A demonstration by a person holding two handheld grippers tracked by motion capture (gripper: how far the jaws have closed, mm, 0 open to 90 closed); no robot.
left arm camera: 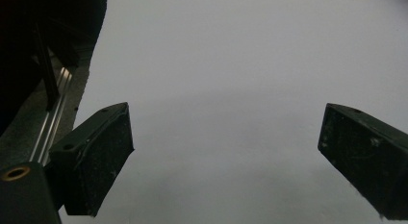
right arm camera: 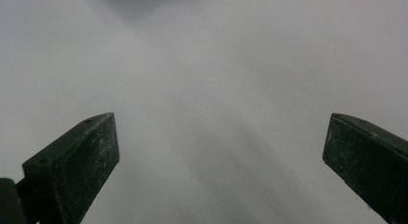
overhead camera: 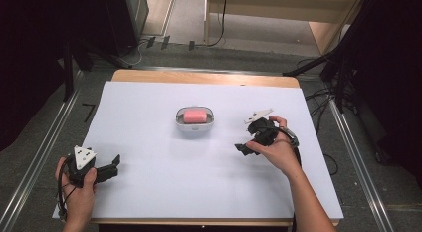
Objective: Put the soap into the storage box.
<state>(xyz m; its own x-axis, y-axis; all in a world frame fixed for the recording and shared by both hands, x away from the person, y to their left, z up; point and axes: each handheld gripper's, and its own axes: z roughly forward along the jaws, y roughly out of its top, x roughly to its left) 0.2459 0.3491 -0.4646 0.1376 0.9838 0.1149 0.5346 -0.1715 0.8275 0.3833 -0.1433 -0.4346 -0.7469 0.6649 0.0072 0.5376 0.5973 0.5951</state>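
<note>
A pink soap bar (overhead camera: 195,115) lies in a small white dish (overhead camera: 179,120) at the middle of the white table sheet. My left gripper (overhead camera: 113,167) rests low near the front left corner, held in a hand, its jaws wide apart over bare sheet. In the left gripper view the gripper (left arm camera: 226,156) is open with nothing between its fingers. My right gripper (overhead camera: 242,146) sits right of the dish, held in the other hand, pointing down and left at the sheet. The right gripper view shows the gripper (right arm camera: 221,161) open over plain white surface.
The white sheet (overhead camera: 149,107) covers a wooden table whose edge (overhead camera: 199,76) shows at the back. Metal rails (overhead camera: 45,152) run along both sides on the floor. Black stands and cables (overhead camera: 328,67) sit beyond the back right corner.
</note>
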